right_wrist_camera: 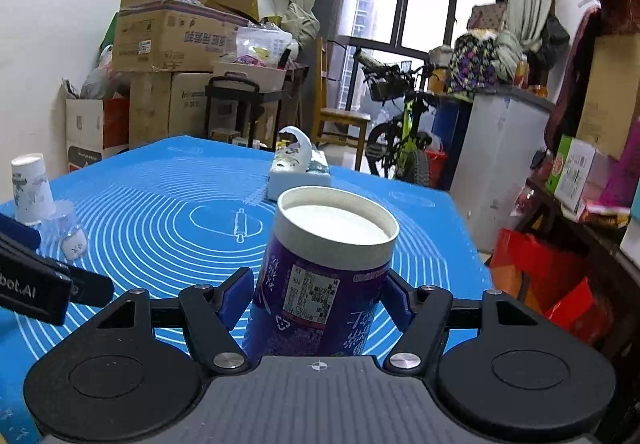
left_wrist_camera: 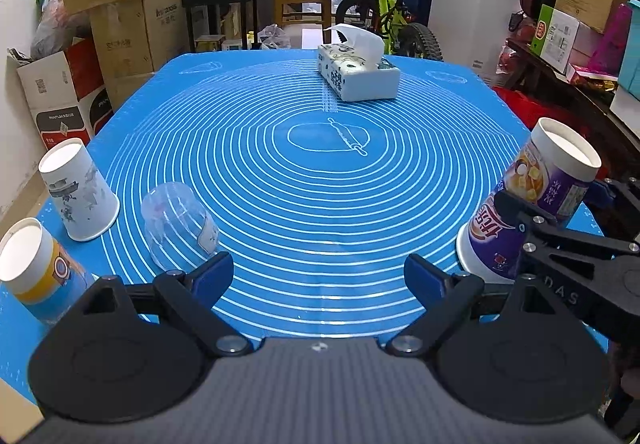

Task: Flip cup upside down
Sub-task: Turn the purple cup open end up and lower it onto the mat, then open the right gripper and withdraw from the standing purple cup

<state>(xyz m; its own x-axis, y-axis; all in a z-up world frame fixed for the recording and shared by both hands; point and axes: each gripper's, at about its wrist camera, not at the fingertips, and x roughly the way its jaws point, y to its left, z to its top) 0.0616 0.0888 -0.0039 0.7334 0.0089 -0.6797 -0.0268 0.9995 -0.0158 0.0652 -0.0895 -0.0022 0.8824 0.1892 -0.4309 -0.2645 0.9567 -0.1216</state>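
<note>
A purple paper cup [right_wrist_camera: 320, 284] stands upside down, base up, on the blue mat [right_wrist_camera: 160, 212]. My right gripper [right_wrist_camera: 318, 294] is shut on it, one blue pad on each side. The left wrist view shows the same cup [left_wrist_camera: 532, 196] at the mat's right edge, slightly tilted, with the right gripper's black fingers [left_wrist_camera: 520, 212] around it. My left gripper [left_wrist_camera: 319, 272] is open and empty over the mat's near edge. A clear plastic cup [left_wrist_camera: 176, 224], a white printed paper cup [left_wrist_camera: 78, 190] and a yellow-and-blue cup [left_wrist_camera: 38, 276] stand upside down at the left.
A tissue box [left_wrist_camera: 356, 74] sits at the mat's far side. Stacked cardboard boxes [left_wrist_camera: 120, 4] stand beyond the left edge. A bicycle [left_wrist_camera: 388, 8] and a white freezer [left_wrist_camera: 476, 4] stand behind. A cluttered dark shelf [left_wrist_camera: 560, 84] runs along the right.
</note>
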